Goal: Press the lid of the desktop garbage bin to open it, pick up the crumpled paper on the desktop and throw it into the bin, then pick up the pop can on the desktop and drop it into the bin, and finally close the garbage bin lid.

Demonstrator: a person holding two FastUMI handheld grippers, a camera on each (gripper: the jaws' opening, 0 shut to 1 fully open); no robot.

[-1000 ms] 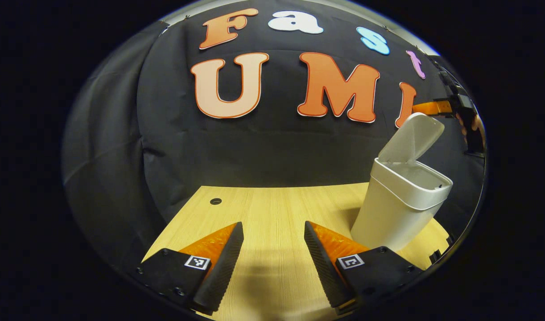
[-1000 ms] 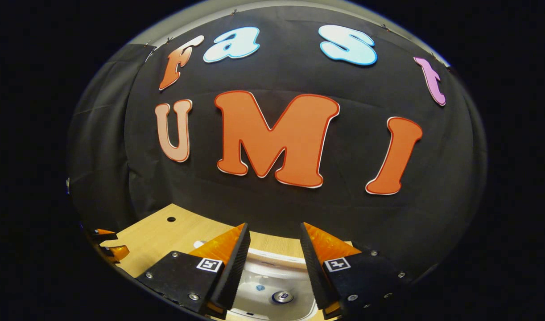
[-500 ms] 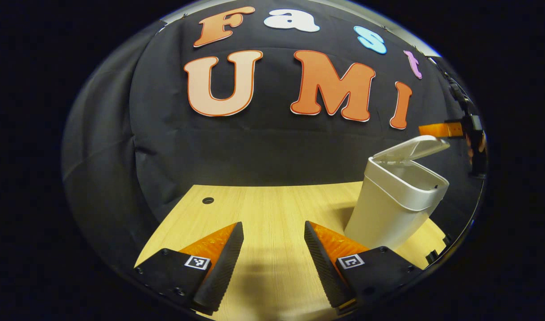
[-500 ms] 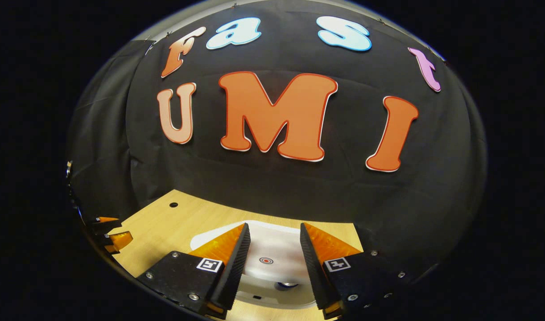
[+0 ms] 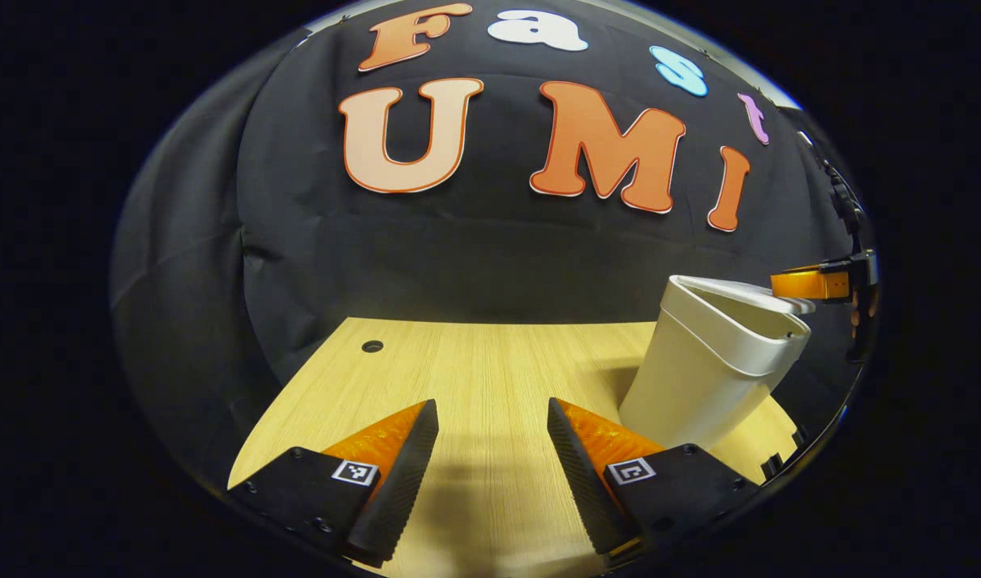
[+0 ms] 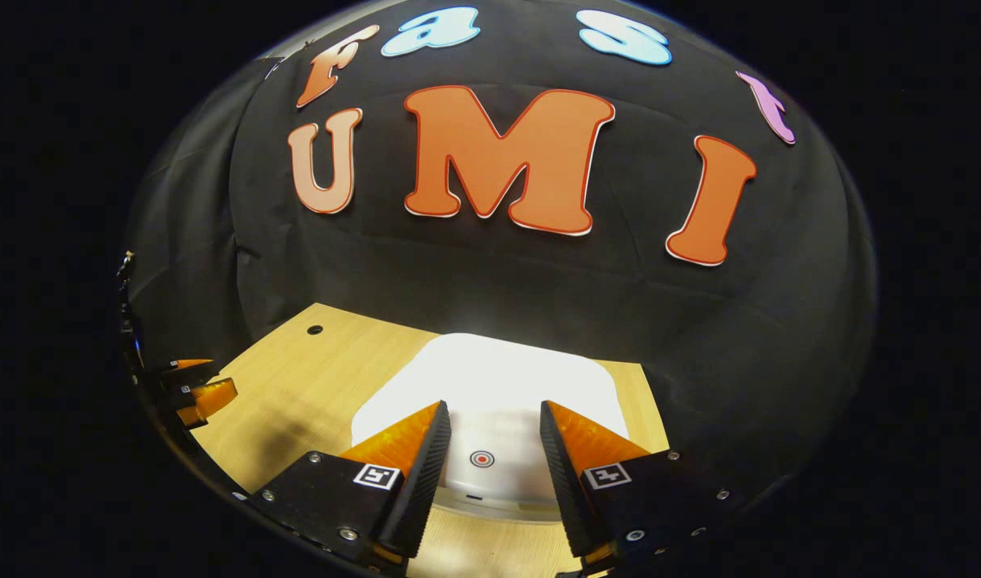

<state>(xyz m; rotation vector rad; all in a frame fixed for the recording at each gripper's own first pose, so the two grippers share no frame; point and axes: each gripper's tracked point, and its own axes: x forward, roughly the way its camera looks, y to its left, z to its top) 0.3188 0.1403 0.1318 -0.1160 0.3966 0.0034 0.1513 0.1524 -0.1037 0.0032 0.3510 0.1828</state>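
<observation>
- Bin point(image 5: 711, 365): white, stands on the wooden desk point(image 5: 474, 369) to the right in the left gripper view, near the cloth wall.
- Lid point(image 6: 498, 385): down flat on the bin, with a red ring mark point(image 6: 481, 458) near its front edge.
- Right gripper point(image 6: 494, 433): fingers apart, holding nothing, directly over the lid's front edge; whether they touch it cannot be told.
- Left gripper point(image 5: 492, 437): fingers apart, holding nothing, above bare desk, left of the bin.
- A round hole point(image 5: 372, 346) at the desk's far left.
</observation>
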